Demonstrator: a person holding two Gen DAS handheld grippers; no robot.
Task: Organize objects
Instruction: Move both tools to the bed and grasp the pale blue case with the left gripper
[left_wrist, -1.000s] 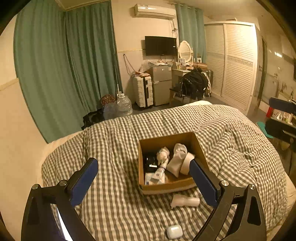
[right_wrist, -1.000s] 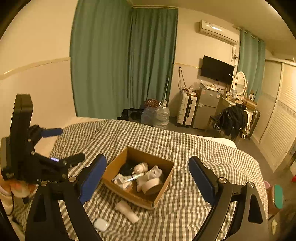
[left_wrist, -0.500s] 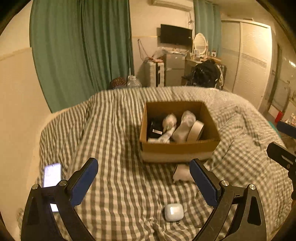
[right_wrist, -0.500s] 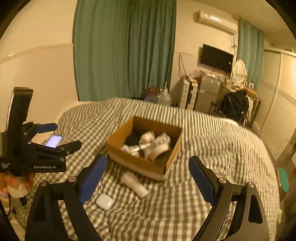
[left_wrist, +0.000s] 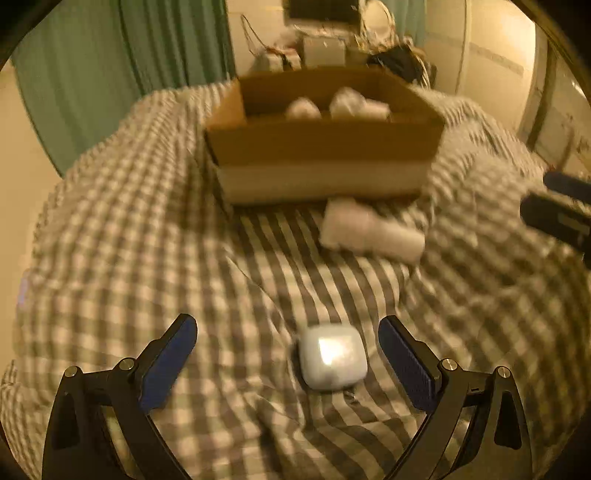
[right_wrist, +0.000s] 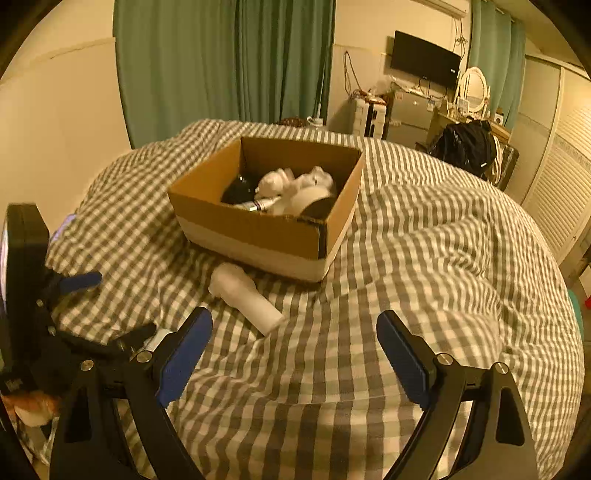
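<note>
Left wrist view: left gripper is hanging with jaws spread wide, unloaded, around what seems an earbud case at lower centre; right gripper is likewise gaping, empty.

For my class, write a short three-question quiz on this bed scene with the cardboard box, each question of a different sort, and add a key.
1. True or false: the white earbud case lies inside the cardboard box.
2. Multiple choice: the white tube lies (a) in the box, (b) on the checked blanket in front of the box, (c) between the jaws of the right gripper.
3. Fill in: the jaws of the left gripper stand ____ .

Key: 1 false, it lies on the blanket; 2 b; 3 open.
</note>
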